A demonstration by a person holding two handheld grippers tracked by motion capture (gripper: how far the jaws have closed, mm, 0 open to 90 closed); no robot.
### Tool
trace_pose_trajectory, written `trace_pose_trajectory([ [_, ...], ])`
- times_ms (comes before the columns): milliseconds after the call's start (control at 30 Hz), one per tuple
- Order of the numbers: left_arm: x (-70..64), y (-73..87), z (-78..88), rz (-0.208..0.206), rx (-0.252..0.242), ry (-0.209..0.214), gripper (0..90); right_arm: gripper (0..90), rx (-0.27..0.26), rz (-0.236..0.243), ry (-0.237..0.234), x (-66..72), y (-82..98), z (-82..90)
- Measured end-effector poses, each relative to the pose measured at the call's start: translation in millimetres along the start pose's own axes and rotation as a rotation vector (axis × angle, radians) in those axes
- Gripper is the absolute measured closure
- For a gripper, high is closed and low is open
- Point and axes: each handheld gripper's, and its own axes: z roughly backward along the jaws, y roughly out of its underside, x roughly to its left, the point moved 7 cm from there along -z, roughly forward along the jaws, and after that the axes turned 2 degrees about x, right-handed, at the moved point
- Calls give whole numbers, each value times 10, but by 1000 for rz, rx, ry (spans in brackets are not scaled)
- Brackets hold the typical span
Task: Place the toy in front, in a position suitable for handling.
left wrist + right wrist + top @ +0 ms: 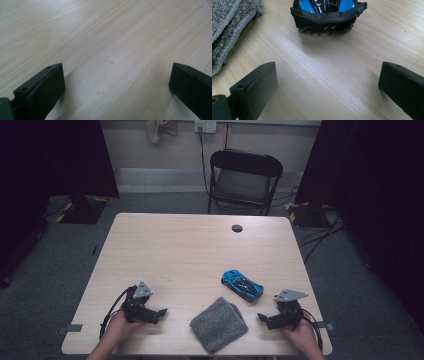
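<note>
A blue toy car [242, 285] with black trim sits on the wooden table [190, 250], right of centre. A folded grey cloth [219, 324] lies near the front edge, just below and left of the car. My left gripper [161, 313] rests at the front left, jaws open over bare wood [112, 62]. My right gripper [262, 318] rests at the front right, jaws open and empty. In the right gripper view the car's black rear end [327, 17] faces the jaws a short way ahead, and the cloth [229, 27] lies at the left.
A black folding chair [243, 180] stands behind the table's far edge. A dark round cable hole [237, 228] sits near the far side of the tabletop. Dark curtains hang at both sides, and cables run across the grey floor at the right.
</note>
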Motion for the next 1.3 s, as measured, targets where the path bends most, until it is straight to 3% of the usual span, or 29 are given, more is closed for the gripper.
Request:
trace_pose_trajectory([
  [567,-2,-12,3,0,11,3,4,16,0,-2,2,1,2,2],
  [667,-60,-48,27,-40,-6,34,166,16,0,-2,2,0,2,2],
  [833,-140,-74,19,-61,3,33,165,16,0,-3,2,0,1,2],
  [967,-279,-129,24,-82,13,55,166,16,0,-2,2,0,1,2],
  [1000,-390,-169,24,-103,32,76,172,16,0,-3,3,0,2,2],
  [1033,-390,-169,24,-103,32,76,174,16,0,-3,3,0,2,2],
  [1067,-515,-233,32,-127,26,97,176,16,0,-2,2,0,2,2],
  [1100,-515,-233,32,-127,26,97,176,16,0,-3,2,0,2,2],
  [1133,-640,-310,46,-153,11,113,176,16,0,-3,2,0,2,2],
  [1167,-640,-310,46,-153,11,113,175,16,0,-3,2,0,2,2],
  [1200,-754,-389,55,-169,0,135,175,16,0,-3,2,0,2,2],
  [1233,-754,-389,55,-169,0,135,175,16,0,-3,2,0,2,2],
  [1300,-920,-485,43,-196,-6,164,167,16,0,-3,2,0,2,2],
])
